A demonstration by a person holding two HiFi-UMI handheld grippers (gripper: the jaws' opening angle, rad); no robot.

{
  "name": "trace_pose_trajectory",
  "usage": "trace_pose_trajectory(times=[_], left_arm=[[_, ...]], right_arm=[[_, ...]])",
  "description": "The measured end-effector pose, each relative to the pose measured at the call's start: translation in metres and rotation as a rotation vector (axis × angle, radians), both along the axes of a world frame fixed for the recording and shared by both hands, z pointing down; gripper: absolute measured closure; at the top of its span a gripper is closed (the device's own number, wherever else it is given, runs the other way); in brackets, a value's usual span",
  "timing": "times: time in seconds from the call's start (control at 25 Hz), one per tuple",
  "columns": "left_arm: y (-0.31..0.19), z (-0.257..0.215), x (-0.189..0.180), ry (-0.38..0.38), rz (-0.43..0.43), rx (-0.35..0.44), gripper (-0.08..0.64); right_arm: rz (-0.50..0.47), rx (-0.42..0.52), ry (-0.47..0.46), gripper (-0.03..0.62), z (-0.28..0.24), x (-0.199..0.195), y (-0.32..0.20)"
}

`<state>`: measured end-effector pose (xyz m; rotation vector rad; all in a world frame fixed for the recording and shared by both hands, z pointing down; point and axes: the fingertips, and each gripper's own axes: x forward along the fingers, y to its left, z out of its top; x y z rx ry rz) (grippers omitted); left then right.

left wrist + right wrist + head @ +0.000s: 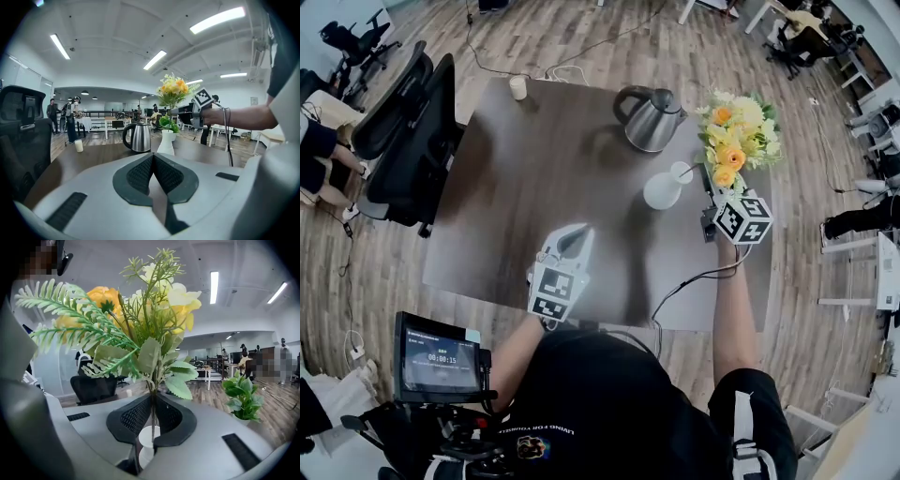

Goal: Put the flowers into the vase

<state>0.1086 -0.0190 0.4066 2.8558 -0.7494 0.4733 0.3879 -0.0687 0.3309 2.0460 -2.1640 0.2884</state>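
Bright, even illumination from ceiling strip lights (216, 19) overhead. Soft shadows beside kettle (652, 120) and vase (664, 189) on dark table (534, 187); pale sheen on near tabletop. Flowers (140, 324) sharp; near foreground blurred. Strong fisheye bending, dark vignetting at edges of both gripper views.

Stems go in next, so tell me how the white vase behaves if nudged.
The vase widens toward its base, so probably stable. It looks small and likely light, so it may slide on the smooth table. The bushy flowers could make it top-heavy.

A dark table (534, 169) is standing on a wood floor (366, 253). Black office chairs (412, 141) are sitting at its left. Long ceiling lights (216, 19) are shining.
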Motion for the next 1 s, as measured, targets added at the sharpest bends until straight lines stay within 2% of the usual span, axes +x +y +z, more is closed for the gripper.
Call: trace_pose_trajectory(times=[1.0], left_arm=[[-0.003,0.008,-0.001,-0.014,-0.003,-0.019,0.552]], right_arm=[[0.006,-0.037,-0.021,0.555,0.04,-0.009,-0.005]])
